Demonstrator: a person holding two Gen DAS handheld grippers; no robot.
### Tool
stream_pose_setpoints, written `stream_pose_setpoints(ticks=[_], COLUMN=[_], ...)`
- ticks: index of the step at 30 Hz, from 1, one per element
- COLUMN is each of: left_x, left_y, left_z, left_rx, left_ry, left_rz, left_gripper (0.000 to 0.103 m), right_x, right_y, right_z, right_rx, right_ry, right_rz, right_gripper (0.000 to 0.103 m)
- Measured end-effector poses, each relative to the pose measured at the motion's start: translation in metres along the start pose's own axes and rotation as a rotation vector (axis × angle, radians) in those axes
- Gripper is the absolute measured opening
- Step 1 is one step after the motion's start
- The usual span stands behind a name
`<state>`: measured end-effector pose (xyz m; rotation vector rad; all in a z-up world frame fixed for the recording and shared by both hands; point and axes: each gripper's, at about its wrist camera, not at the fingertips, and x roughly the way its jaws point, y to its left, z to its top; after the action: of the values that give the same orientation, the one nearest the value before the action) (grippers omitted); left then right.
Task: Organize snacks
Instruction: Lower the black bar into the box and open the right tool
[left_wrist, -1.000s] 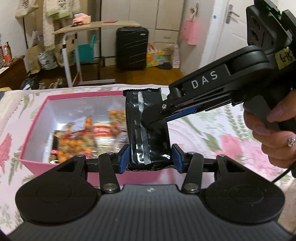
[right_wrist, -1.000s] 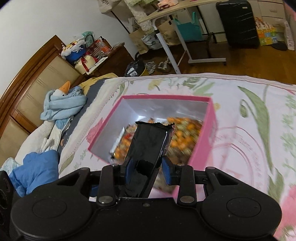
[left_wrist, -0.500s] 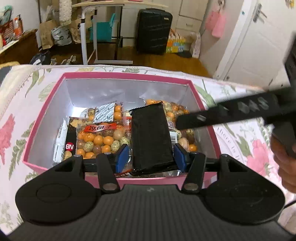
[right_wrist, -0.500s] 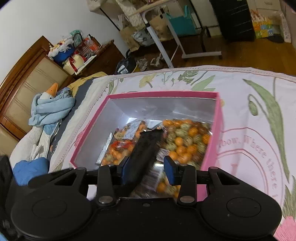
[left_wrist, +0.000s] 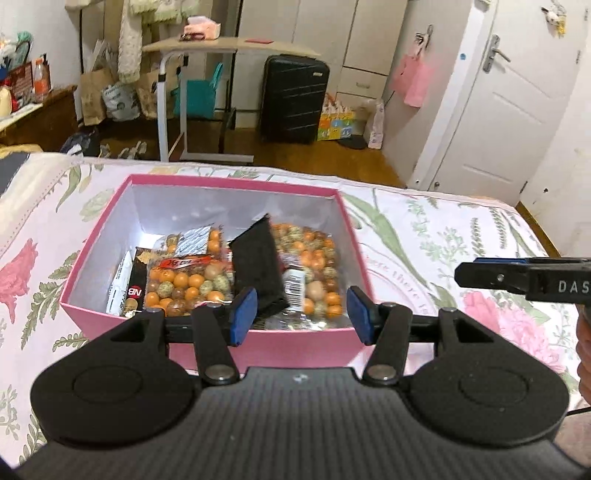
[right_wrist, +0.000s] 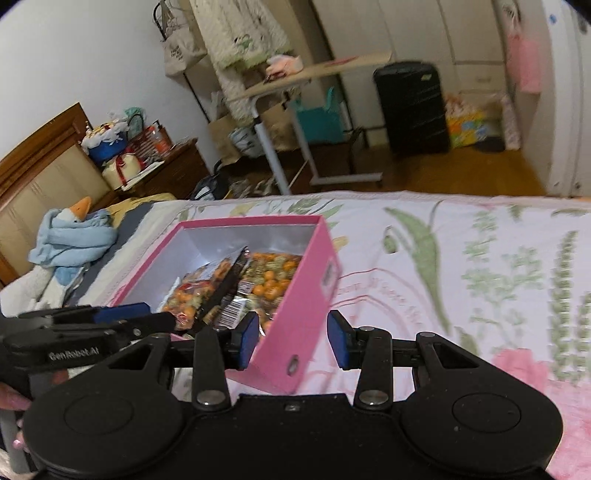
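A black snack packet (left_wrist: 258, 269) lies tilted inside the pink box (left_wrist: 232, 182), leaning on clear bags of orange and green coated balls (left_wrist: 184, 284). My left gripper (left_wrist: 301, 315) hangs open just before the box's near wall, its blue pads apart from the packet. From the right wrist view the same black packet (right_wrist: 225, 288) rests in the pink box (right_wrist: 303, 314). My right gripper (right_wrist: 291, 341) is open off the box's right corner, holding nothing. The left gripper (right_wrist: 110, 317) shows at the left edge, the right gripper (left_wrist: 517, 278) at the far right.
The box sits on a floral bedsheet (left_wrist: 443, 240). A blue-wrapped goose toy (right_wrist: 70, 236) lies by the wooden headboard at the left. Beyond the bed stand a rolling table (left_wrist: 221, 48), a black suitcase (left_wrist: 293, 99) and a white door (left_wrist: 517, 110).
Both grippers were shut on the black packet above the box. They have let go, and the packet now lies in the box. The right gripper has drawn away to the right.
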<state>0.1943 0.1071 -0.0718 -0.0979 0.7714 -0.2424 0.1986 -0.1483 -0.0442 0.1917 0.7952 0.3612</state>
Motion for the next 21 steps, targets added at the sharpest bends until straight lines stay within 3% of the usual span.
stream_pose_setpoints(ticks=[9, 17, 21], left_x=[-0.032, -0.051, -0.058], left_y=[-0.044, -0.074, -0.080], left_z=[-0.008, -0.019, -0.022], left_rx=[0.108, 0.163, 0.138], left_ry=[-0.037, -0.006, 0.003], left_rz=[-0.006, -0.029, -0.042], left_gripper=[0.055, 0.057, 0.057], right_x=[-0.056, -0.089, -0.100], right_y=[0.004, 0.010, 0.017], right_z=[-0.018, -0.037, -0.045], right_rx=[-0.049, -0.049, -0.047], right_ry=[-0.056, -0.081, -0.065], right_rz=[-0.072, -0.146, -0.204], right_gripper=[0.047, 0.050, 0.052])
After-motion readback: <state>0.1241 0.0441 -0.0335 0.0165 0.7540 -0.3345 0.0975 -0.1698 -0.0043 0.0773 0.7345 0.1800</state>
